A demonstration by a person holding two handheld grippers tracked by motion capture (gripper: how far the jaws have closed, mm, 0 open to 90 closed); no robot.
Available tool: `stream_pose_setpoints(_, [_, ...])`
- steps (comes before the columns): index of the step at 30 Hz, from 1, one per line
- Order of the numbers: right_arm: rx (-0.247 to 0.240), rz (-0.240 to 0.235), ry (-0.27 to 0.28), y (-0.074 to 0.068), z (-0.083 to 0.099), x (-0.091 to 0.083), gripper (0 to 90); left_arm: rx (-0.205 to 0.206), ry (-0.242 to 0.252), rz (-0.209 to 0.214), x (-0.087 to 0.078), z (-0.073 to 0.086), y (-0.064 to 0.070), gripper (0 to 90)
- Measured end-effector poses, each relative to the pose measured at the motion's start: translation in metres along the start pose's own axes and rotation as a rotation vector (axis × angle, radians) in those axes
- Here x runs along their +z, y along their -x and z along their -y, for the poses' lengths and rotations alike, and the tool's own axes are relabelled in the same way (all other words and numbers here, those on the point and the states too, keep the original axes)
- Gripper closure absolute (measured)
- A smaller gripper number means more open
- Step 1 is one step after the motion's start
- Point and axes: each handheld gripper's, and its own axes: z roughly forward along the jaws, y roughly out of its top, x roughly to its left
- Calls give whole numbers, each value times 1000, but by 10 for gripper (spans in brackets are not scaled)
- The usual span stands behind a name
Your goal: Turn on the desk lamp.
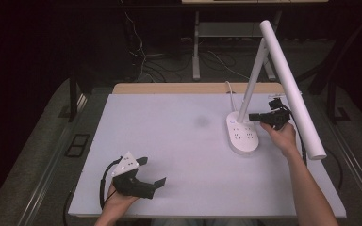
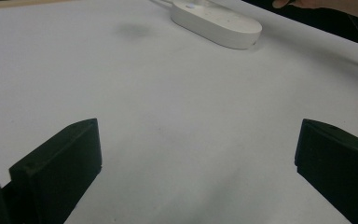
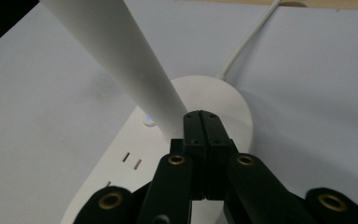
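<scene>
A white desk lamp stands at the table's right. Its oval base (image 1: 242,136) carries socket slots and a small blue-lit button (image 3: 149,122). A slanted stem (image 1: 253,77) rises to a long tube head (image 1: 290,89). My right gripper (image 1: 251,116) hovers over the base with its jaws pressed together and nothing between them. In the right gripper view its tips (image 3: 203,122) sit just beside the foot of the stem (image 3: 121,60). My left gripper (image 1: 153,170) rests near the front left of the table, jaws wide apart and empty. It faces the base (image 2: 216,21) from far off.
A white mat (image 1: 179,141) covers the table, with a faint dark smudge (image 1: 201,121) near its middle. The lamp's white cable (image 3: 247,39) runs off the back edge. The tube head overhangs my right forearm (image 1: 306,183). Cables and desk legs lie on the floor behind.
</scene>
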Motion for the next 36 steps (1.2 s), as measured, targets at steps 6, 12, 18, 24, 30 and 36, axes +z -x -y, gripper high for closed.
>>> stream_pose_setpoints(6, [5, 0, -3, 2, -2, 5, 895, 0, -1, 1, 0, 0, -1, 0])
stream_pose_setpoints(12, [-1, 1, -14, 2, -5, 10, 895, 6, -3, 2, 0, 0, -1, 0])
stream_pose_setpoints(18, [-4, 5, -20, 5, -6, 14, 895, 6, -3, 1, 0, 0, -1, 0])
stream_pose_setpoints(24, [1, 7, -32, 7, -3, 20, 895, 8, -5, 1, 0, 0, -1, 0])
stream_pose_setpoints(30, [8, 4, -34, 8, -3, 22, 896, 4, -4, 1, 0, 0, 0, 0])
stream_pose_setpoints(36, [-23, 17, -37, 6, -3, 22, 897, 9, -8, 4, 1, 0, 1, 0])
